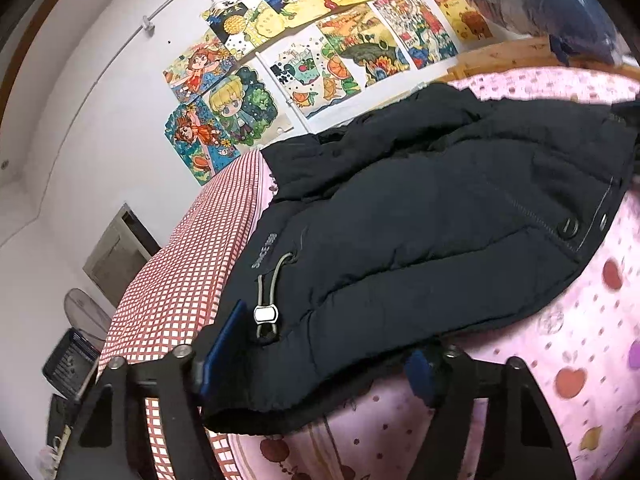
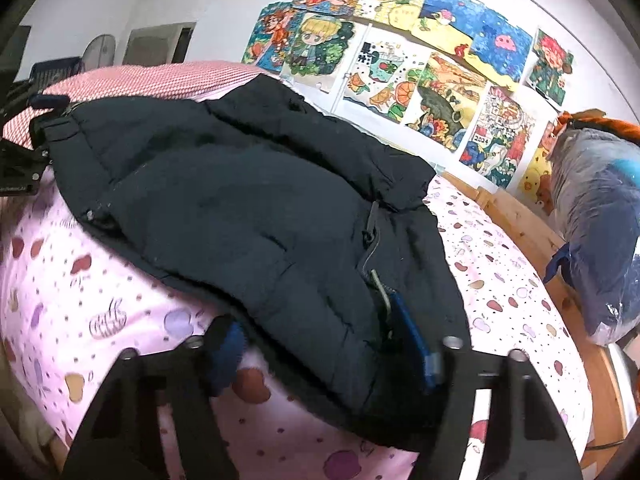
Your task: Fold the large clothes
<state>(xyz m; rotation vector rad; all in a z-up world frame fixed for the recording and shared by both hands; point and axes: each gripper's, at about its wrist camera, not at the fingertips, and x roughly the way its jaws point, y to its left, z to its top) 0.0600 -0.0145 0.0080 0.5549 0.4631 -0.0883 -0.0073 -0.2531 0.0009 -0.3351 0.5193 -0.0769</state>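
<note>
A: Left wrist view first. Your left tool has its two blue pads spread wide, with the hem corner of the dark puffer jacket lying between them. One blue pad presses the fabric just beside the white cord lock; the other sits under the hem. Are they biting? You cannot tell.

B: Where does the jacket lie from there?

A: Straight ahead of your left tool, spread across the pink fruit-print bed sheet, reaching away toward the wall of drawings. A red checked cover runs along the side of the left pad.

B: Right wrist view?

A: Your right tool is equally wide apart, straddling the jacket's opposite hem corner. A grey drawcord runs just ahead of one blue pad. Grip again unclear. The left tool shows at the far side of the jacket. A bagged bundle rests off to the outer side, on the wooden bed frame.
</note>
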